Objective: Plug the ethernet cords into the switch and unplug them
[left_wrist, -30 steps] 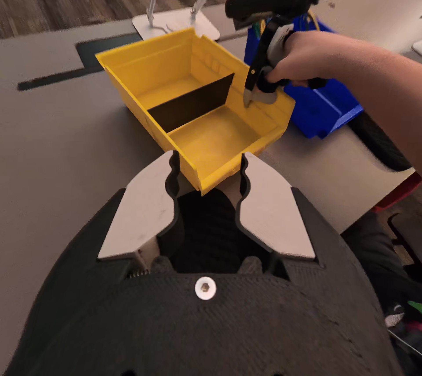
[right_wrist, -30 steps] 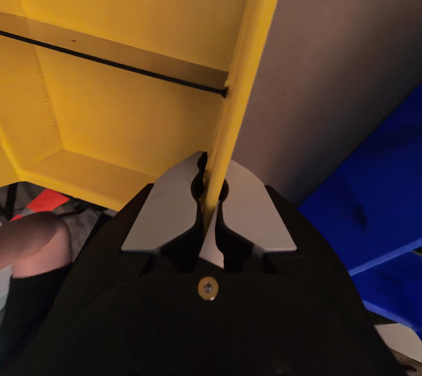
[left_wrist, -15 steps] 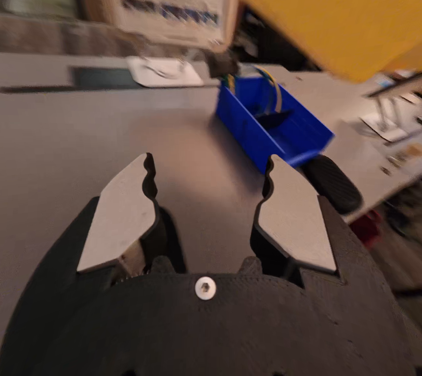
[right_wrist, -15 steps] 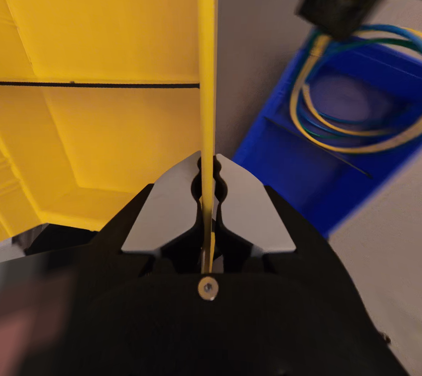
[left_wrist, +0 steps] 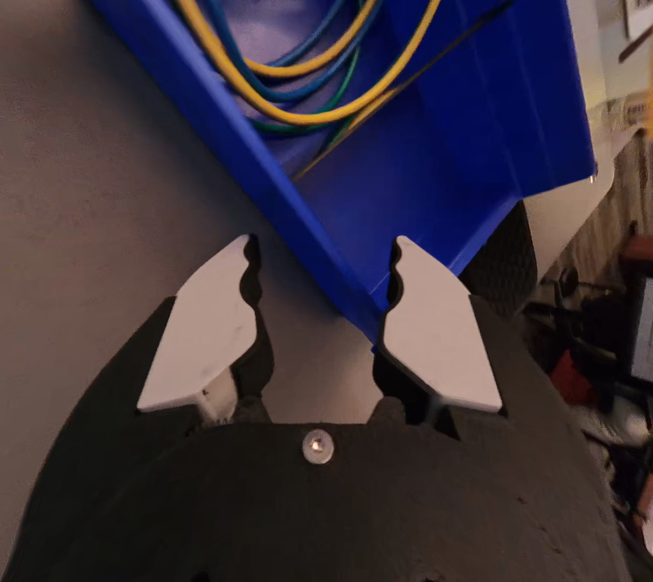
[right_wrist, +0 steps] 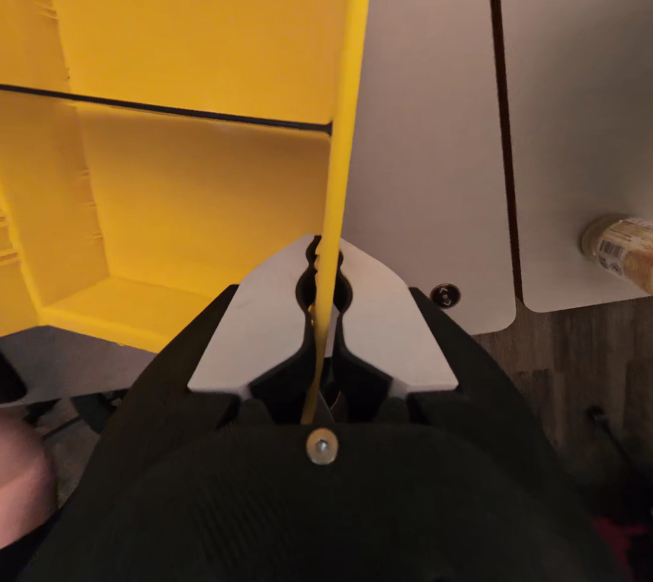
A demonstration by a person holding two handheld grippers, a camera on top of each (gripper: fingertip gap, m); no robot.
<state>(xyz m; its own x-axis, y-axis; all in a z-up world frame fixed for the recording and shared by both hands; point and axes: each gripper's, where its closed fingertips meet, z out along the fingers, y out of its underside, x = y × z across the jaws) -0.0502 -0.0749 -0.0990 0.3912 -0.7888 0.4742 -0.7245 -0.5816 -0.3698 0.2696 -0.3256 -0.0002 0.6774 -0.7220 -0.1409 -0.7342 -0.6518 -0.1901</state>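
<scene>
Cords (left_wrist: pixel 307 120) coiled in blue bin (left_wrist: pixel 459 197) look limp, light; grab near plug. Left gripper (left_wrist: pixel 323 286) wide, straddling bin corner; right gripper (right_wrist: pixel 327 268) clamped on yellow bin (right_wrist: pixel 212 35) wall

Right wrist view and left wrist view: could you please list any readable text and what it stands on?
Bottle label: small print, too blurred to read.
Round black button: tiny white mark, too small to read.
No writing seen: yellow bin, blue bin.

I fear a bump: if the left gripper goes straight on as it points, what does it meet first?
Most likely the blue bin: its near corner already lies between the open jaws of the left gripper, with the cords farther in. Depth is unclear.
</scene>
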